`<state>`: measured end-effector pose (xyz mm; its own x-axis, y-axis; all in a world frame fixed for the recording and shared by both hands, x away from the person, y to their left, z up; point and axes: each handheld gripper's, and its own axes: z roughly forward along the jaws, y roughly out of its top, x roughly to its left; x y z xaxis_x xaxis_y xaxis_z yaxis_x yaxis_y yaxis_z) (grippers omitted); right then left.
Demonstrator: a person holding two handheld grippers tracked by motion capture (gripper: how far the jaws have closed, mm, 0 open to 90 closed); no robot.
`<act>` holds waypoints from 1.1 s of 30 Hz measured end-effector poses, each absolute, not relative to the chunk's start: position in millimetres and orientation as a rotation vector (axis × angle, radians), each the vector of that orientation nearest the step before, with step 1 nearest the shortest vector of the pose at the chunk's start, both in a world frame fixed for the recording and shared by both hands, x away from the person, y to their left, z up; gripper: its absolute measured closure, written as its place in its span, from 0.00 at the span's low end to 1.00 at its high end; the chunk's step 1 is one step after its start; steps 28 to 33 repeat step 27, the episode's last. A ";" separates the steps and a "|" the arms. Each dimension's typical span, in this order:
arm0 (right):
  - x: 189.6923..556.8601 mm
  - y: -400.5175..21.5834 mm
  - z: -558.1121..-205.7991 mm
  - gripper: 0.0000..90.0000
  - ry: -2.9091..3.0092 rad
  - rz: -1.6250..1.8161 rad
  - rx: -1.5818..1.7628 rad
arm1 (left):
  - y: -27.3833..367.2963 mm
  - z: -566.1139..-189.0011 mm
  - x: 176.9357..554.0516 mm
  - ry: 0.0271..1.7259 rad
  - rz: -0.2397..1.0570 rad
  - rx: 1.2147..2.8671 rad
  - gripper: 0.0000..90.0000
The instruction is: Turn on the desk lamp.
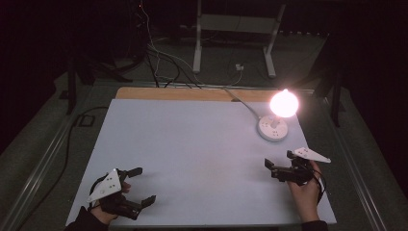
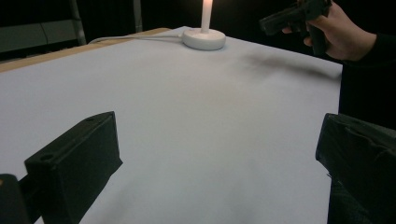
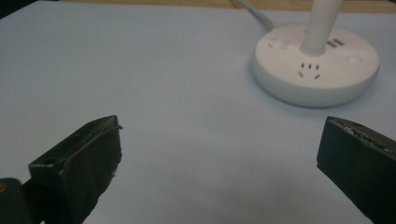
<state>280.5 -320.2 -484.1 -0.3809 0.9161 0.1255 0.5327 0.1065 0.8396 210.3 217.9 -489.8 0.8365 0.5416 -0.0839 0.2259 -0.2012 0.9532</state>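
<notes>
A small white desk lamp stands at the table's far right, its round base (image 1: 273, 128) under a glowing head (image 1: 284, 103). Its base (image 3: 315, 64) with socket slots and a stem lies just ahead of my right gripper (image 3: 219, 154), which is open with nothing between the jaws. In the high view my right gripper (image 1: 279, 160) hovers a little in front of the lamp. My left gripper (image 1: 144, 185) rests near the front left edge, open and holding nothing. The left gripper view has the lamp base (image 2: 204, 38) far off and the other hand's gripper (image 2: 294, 18).
A pale blue-white sheet (image 1: 192, 154) covers the table, with a wooden strip (image 1: 192, 94) along the far edge. The lamp's cable (image 1: 240, 103) runs off the back. Beyond stand a white desk frame (image 1: 235, 33) and loose cables (image 1: 159, 57) on the dark floor.
</notes>
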 end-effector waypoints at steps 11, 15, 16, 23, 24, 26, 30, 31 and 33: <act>253.9 -316.9 -500.6 0.00 2.012 1.193 1.399 | 217.5 -489.9 210.3 0.590 0.321 1.784 0.00; 246.3 -317.4 -506.7 0.00 2.025 1.182 1.382 | 217.4 -490.3 210.3 0.588 0.322 1.788 0.00; 245.3 -317.0 -507.9 0.00 2.026 1.181 1.378 | 217.5 -490.3 210.6 0.588 0.321 1.787 0.00; 246.8 -309.4 -513.1 0.00 2.074 1.129 1.327 | 217.2 -490.0 210.0 0.583 0.320 1.788 0.00; 246.6 -308.6 -513.1 0.00 2.075 1.124 1.320 | 217.3 -490.0 209.9 0.584 0.318 1.787 0.00; 246.7 -308.0 -513.2 0.00 2.079 1.119 1.320 | 217.3 -490.4 210.2 0.584 0.318 1.790 0.00; 246.8 -308.1 -513.3 0.00 2.078 1.120 1.320 | 217.3 -490.3 210.3 0.583 0.319 1.790 0.00; 246.8 -308.1 -513.3 0.00 2.078 1.120 1.320 | 217.3 -490.3 210.3 0.583 0.319 1.790 0.00; 246.8 -308.1 -513.3 0.00 2.078 1.120 1.320 | 217.3 -490.3 210.3 0.583 0.319 1.790 0.00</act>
